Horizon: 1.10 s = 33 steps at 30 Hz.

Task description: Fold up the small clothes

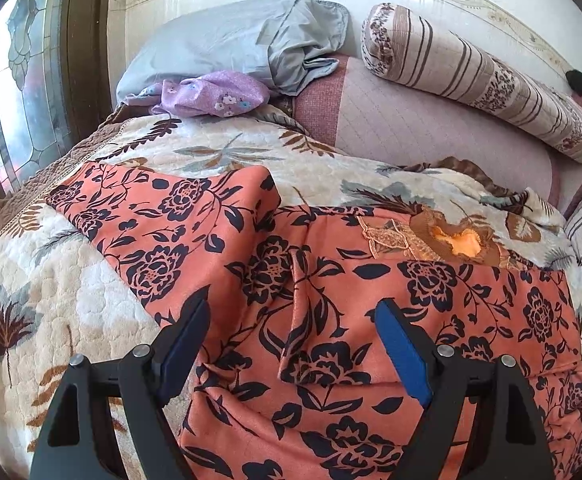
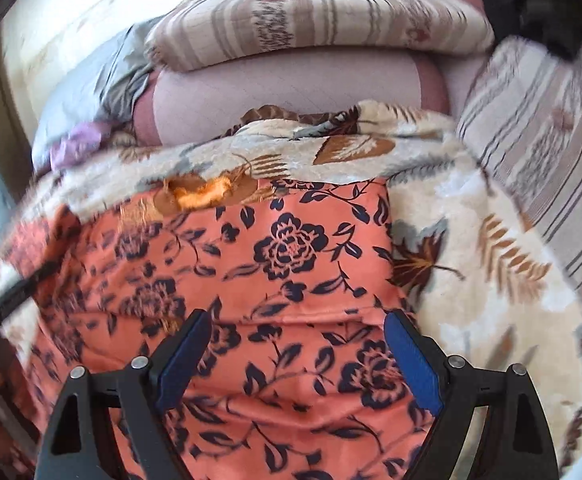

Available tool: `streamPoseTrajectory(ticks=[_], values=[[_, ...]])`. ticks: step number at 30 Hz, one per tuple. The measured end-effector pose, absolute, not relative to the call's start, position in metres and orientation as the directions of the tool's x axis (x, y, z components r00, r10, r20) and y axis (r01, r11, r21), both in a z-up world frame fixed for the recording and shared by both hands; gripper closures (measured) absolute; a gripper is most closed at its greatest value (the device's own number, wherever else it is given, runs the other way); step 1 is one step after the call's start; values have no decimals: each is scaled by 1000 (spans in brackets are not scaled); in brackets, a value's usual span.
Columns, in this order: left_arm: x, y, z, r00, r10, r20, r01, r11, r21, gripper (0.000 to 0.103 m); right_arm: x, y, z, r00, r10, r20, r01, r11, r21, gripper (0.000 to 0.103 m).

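One orange floral garment (image 1: 331, 280), spread under both pairs of jaws; one orange collar opening (image 1: 457, 242) on it, beyond the jaws; one cream leaf-print blanket (image 1: 51, 300) beneath it; one grey pillow (image 1: 227, 40) far beyond the left jaws; one purple floral cloth (image 1: 215, 94) just before that pillow; two striped bolsters, one (image 1: 483, 80) far ahead, one (image 2: 539, 128) to the right of the right jaws; two grippers, left (image 1: 291, 316), right (image 2: 297, 328), each with two blue-padded fingers (image 1: 403, 356).

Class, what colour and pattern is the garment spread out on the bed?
The garment is orange with dark navy flowers and leaves, clearest in the left wrist view.
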<state>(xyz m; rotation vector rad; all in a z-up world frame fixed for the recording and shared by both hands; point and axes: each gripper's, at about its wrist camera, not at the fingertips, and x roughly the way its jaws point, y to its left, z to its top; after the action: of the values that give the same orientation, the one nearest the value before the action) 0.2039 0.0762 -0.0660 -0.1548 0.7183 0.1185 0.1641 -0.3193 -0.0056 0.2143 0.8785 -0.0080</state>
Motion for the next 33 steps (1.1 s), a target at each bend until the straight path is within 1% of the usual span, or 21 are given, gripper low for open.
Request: streamPoseTrajectory(ticks=[2,4,5,6,8,9,11,13,16,18,19,20,22,26,27,28,29,30,31,32,33], values=[[201,83,-61,768,45,-638,-171,976,-138,17,180,-336,-12,665,148,-732,104,952,287,13],[197,95,-54,793,20,-609,-174,965,-196,17,195,-350,-31,671,173,-722,112,938,329,13],[194,105,-49,804,-1,-595,-174,956,-237,17,203,-355,-44,657,152,-738,129,943,308,13],[192,115,-44,814,-22,-581,-176,943,-282,17,209,-358,-64,627,95,-773,165,954,250,13],[188,146,-34,834,-53,-549,-195,903,-383,17,205,-358,-94,611,-13,-792,193,972,133,13],[188,162,-29,840,-65,-538,-208,878,-431,17,200,-361,-101,631,8,-775,190,968,165,12],[191,206,-26,852,-72,-518,-249,814,-524,17,194,-366,-95,670,29,-742,191,959,209,12],[205,254,-30,838,-63,-542,-316,754,-576,17,194,-370,-98,670,57,-740,190,951,245,11],[228,340,-58,804,-28,-593,-467,587,-661,17,196,-368,-98,672,62,-738,180,953,245,8],[242,389,-90,776,-55,-628,-551,426,-718,18,198,-366,-98,669,60,-741,176,955,237,7],[247,406,-104,778,-79,-623,-560,362,-745,18,197,-366,-98,669,59,-741,175,956,235,7],[255,421,-117,780,-113,-615,-560,312,-768,18,196,-366,-99,670,60,-740,174,956,236,7],[266,435,-129,786,-112,-608,-562,278,-779,20,195,-368,-99,674,66,-736,171,955,243,6],[295,432,-122,787,-80,-612,-538,398,-743,20,199,-367,-103,669,63,-741,164,959,229,3],[300,431,-124,777,-70,-626,-548,416,-726,21,200,-366,-103,665,58,-744,162,962,220,3],[304,434,-125,767,-53,-639,-561,427,-709,26,200,-365,-103,664,56,-745,161,963,216,2],[307,437,-125,746,-22,-666,-589,446,-674,49,200,-364,-103,663,54,-746,161,964,213,2],[310,439,-126,695,20,-719,-641,471,-606,93,200,-363,-103,663,54,-746,160,964,212,2],[311,443,-129,650,50,-758,-682,478,-554,96,199,-363,-103,664,56,-746,159,964,214,1],[309,449,-131,659,40,-751,-676,469,-569,97,199,-364,-103,665,60,-745,158,963,219,1],[311,447,-127,647,51,-761,-681,486,-547,97,199,-364,-103,665,64,-744,157,962,223,1]])
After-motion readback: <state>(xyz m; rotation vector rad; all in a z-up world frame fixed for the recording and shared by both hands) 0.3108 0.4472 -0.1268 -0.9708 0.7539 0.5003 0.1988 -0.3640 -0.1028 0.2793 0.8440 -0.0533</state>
